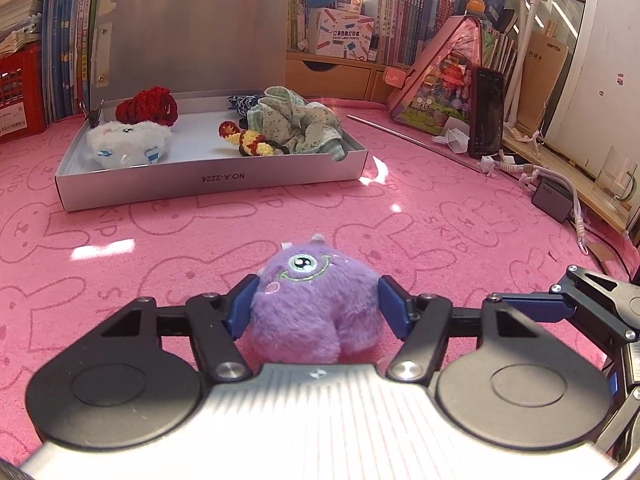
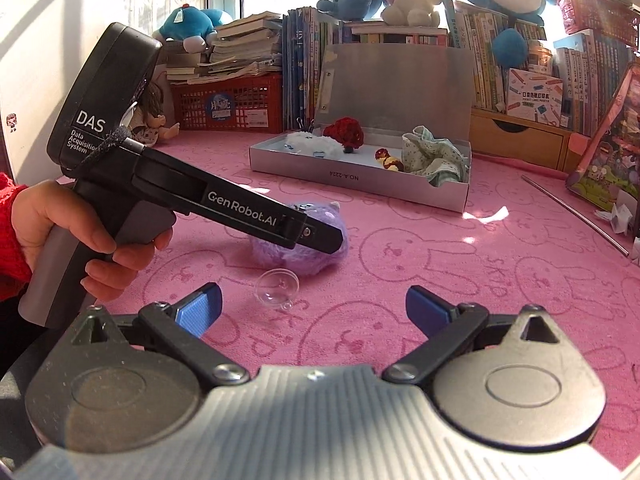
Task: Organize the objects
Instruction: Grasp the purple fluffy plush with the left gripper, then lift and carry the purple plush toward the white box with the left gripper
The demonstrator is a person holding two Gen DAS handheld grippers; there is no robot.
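Note:
A fuzzy purple one-eyed plush toy [image 1: 316,304] sits on the pink bunny-print cloth, and my left gripper [image 1: 316,304] is shut on it, a blue pad pressed into each side. In the right wrist view the left gripper [image 2: 320,236] reaches over the same plush toy [image 2: 304,248], held by a hand in a red sleeve. My right gripper [image 2: 314,308] stands open just behind a small clear plastic dome [image 2: 278,286], not touching it. Farther back is an open grey box [image 1: 212,184] holding a white plush [image 1: 128,140], a red crochet piece [image 1: 148,106] and a green floral cloth [image 1: 296,124].
A phone [image 1: 486,112] leans upright at the right, with a thin metal rod [image 1: 412,138], a charger and cable [image 1: 552,200] and a glass [image 1: 616,178] nearby. Books line the back; a red basket [image 2: 228,104] stands at the back left.

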